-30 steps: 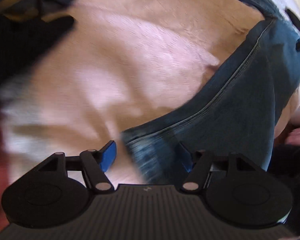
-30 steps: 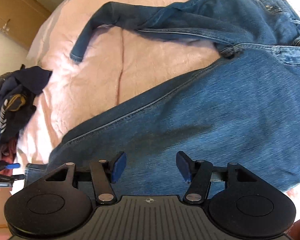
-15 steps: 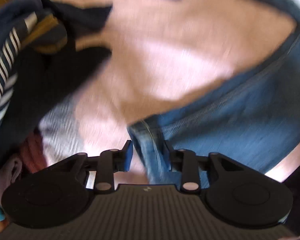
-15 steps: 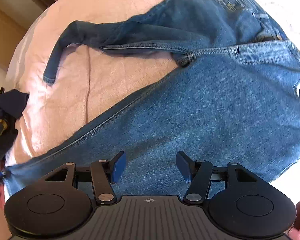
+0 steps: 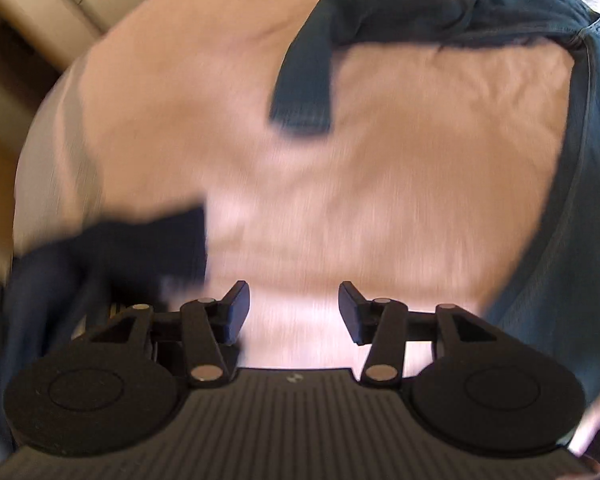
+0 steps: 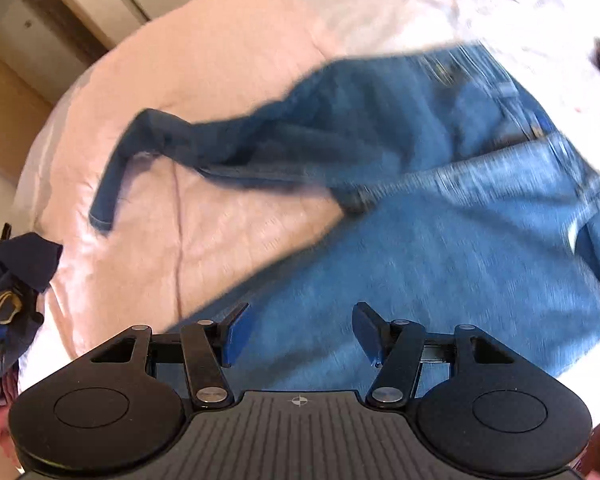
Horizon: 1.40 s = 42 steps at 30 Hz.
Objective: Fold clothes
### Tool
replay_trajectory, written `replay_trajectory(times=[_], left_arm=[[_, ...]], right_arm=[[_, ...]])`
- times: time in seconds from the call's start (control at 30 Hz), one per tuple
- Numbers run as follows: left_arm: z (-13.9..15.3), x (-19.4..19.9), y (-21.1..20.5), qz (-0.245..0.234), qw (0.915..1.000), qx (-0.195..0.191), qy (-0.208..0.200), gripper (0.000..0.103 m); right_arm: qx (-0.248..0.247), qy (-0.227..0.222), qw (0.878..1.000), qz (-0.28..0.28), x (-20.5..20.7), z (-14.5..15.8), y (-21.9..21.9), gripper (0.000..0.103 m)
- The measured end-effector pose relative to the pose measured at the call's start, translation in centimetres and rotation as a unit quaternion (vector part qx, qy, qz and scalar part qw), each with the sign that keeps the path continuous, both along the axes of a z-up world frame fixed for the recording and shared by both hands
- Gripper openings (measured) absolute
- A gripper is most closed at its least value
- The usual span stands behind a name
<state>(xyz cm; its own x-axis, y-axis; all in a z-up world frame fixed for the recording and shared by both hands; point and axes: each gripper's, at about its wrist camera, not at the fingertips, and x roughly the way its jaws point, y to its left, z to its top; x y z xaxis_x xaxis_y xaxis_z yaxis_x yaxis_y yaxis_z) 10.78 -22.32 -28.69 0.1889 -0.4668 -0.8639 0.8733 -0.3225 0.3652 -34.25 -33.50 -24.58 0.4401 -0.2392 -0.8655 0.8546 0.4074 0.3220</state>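
Left gripper (image 5: 293,312): jaws stood wide apart, nothing between them, over the pink bed cover (image 5: 380,184).
Right gripper (image 6: 296,334): jaws also spread, empty, above the near leg of the jeans (image 6: 440,248).
Jeans: lay spread on the bed, waist toward the upper right, the far leg bent with its cuff pointing down at the left.
Pile of dark clothes (image 6: 8,292): sat at the bed's left edge, apart from the jeans.
Picture: blurred in both views.
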Motion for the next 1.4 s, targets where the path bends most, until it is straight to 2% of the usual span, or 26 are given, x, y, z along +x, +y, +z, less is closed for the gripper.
replay_trajectory(times=[0.13,0.2,0.33,0.37,0.4,0.43,0.57,0.6,0.67,0.77,0.83,0.93,1.0,1.1,1.17,1.2,1.27,1.3,1.4], left_arm=[[-1.7,-4.3,-6.5,-0.054,0.9978,-0.025,-0.029,0.047],[-3.6,-6.3,-9.5,-0.069,0.9959,-0.034,-0.048,0.048],[-7.3,-7.6,-15.6,-0.043,0.9967,-0.029,-0.063,0.047],[-8.2,-7.9,-17.2,-0.034,0.9968,-0.027,-0.066,0.045],[-8.7,-7.9,-18.3,-0.029,0.9969,-0.023,-0.069,0.038],[-8.5,-7.7,-18.7,-0.028,0.9970,-0.016,-0.071,0.024],[-7.5,-6.9,-20.3,-0.023,0.9967,0.013,-0.077,0.008],[-6.7,-6.6,-20.3,-0.023,0.9964,0.019,-0.079,0.005],[-3.1,-5.6,-19.4,-0.022,0.9961,0.028,-0.081,0.004],[3.8,-3.4,-18.3,0.026,0.9978,0.052,-0.033,0.004],[7.8,-1.4,-17.6,0.061,0.9954,0.074,-0.002,0.004],[10.5,1.6,-17.4,0.087,0.9883,0.123,0.027,0.006],[10.1,3.2,-17.7,0.099,0.9847,0.141,0.027,0.011],[6.6,5.0,-18.0,0.116,0.9797,0.158,-0.043,0.012],[4.0,5.2,-17.7,0.104,0.9790,0.148,-0.094,0.020],[3.3,5.0,-17.2,0.092,0.9818,0.136,-0.097,0.022],[2.3,4.0,-15.5,0.056,0.9900,0.108,-0.071,0.029],[1.7,3.2,-14.5,0.038,0.9930,0.098,-0.053,0.037],[-0.7,0.7,-11.5,-0.026,0.9965,0.079,-0.007,0.050]], right_arm=[[-0.037,0.011,0.996,0.080,3.0,0.4,-2.2,0.059],[-0.051,0.014,0.992,0.117,4.4,0.1,-3.6,0.059],[-0.056,0.007,0.987,0.150,6.4,-1.5,-7.0,0.059],[-0.056,0.004,0.987,0.152,6.7,-1.7,-7.9,0.059],[-0.055,0.000,0.987,0.152,7.0,-2.1,-8.6,0.059],[-0.054,-0.004,0.987,0.152,7.2,-2.4,-9.3,0.059],[-0.037,-0.008,0.987,0.159,8.1,-3.7,-11.4,0.059],[-0.034,-0.009,0.986,0.165,8.3,-3.8,-11.7,0.059],[-0.033,-0.009,0.982,0.183,8.5,-3.8,-12.1,0.059],[-0.028,-0.011,0.978,0.206,8.5,-3.5,-12.4,0.059],[-0.023,-0.013,0.976,0.215,8.5,-3.4,-12.5,0.059],[-0.012,-0.018,0.975,0.221,8.9,-3.9,-13.0,0.059],[-0.006,-0.021,0.974,0.225,9.6,-4.5,-13.4,0.059],[-0.009,-0.019,0.972,0.234,11.3,-5.5,-13.7,0.059],[-0.009,-0.012,0.971,0.239,12.7,-6.6,-14.0,0.059],[-0.009,-0.004,0.970,0.241,13.4,-7.2,-14.1,0.059],[-0.011,0.014,0.970,0.244,15.0,-8.4,-14.3,0.059],[-0.012,0.022,0.970,0.242,15.7,-8.9,-14.4,0.059],[-0.020,0.048,0.965,0.255,18.4,-11.0,-14.4,0.059]])
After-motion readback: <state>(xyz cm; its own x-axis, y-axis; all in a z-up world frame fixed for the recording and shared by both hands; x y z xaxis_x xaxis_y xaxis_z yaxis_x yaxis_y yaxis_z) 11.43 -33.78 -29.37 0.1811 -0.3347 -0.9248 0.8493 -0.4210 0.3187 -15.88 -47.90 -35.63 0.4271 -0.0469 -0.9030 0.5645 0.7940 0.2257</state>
